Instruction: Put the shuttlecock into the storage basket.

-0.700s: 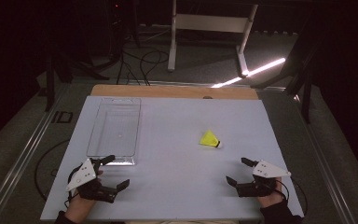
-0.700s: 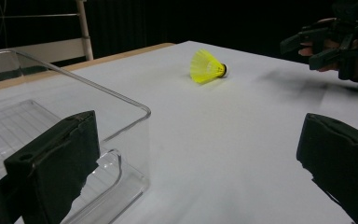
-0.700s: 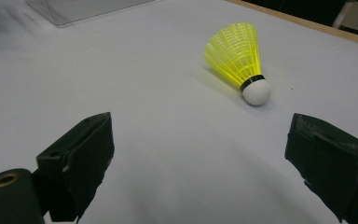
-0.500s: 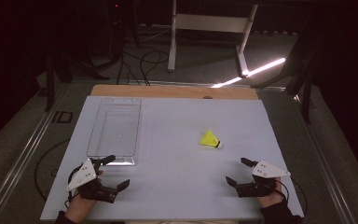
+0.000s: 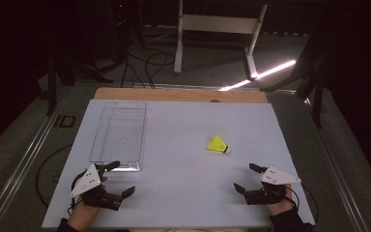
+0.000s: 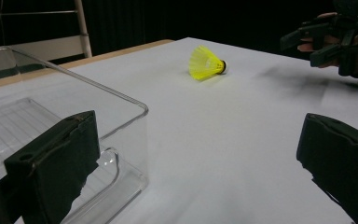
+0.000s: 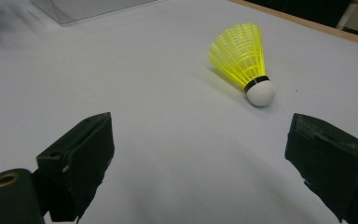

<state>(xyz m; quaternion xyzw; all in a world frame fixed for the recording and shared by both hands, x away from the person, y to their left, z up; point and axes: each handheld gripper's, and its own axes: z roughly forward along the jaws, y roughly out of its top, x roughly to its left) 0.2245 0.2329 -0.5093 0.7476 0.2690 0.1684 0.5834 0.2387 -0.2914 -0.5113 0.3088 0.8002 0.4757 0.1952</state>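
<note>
A yellow shuttlecock (image 5: pixel 218 144) with a white cork tip lies on its side on the white table (image 5: pixel 183 130), right of centre; it also appears ahead of the jaws as the shuttlecock (image 7: pixel 244 59) and farther off as the shuttlecock (image 6: pixel 205 62). My right gripper (image 5: pixel 247 178) rests open near the front right edge, a short way in front of the shuttlecock. At the front left my left gripper (image 5: pixel 121 178) is open, just in front of a clear plastic bin (image 5: pixel 118 131). Nothing is held between either pair of jaws.
The clear bin's near corner (image 6: pixel 121 126) sits close beside my left jaw. A wooden strip (image 5: pixel 178 94) runs along the table's far edge. Beyond it are a metal frame (image 5: pixel 217 29), cables and a dark floor. The other hand's gripper (image 6: pixel 328 39) shows at upper right.
</note>
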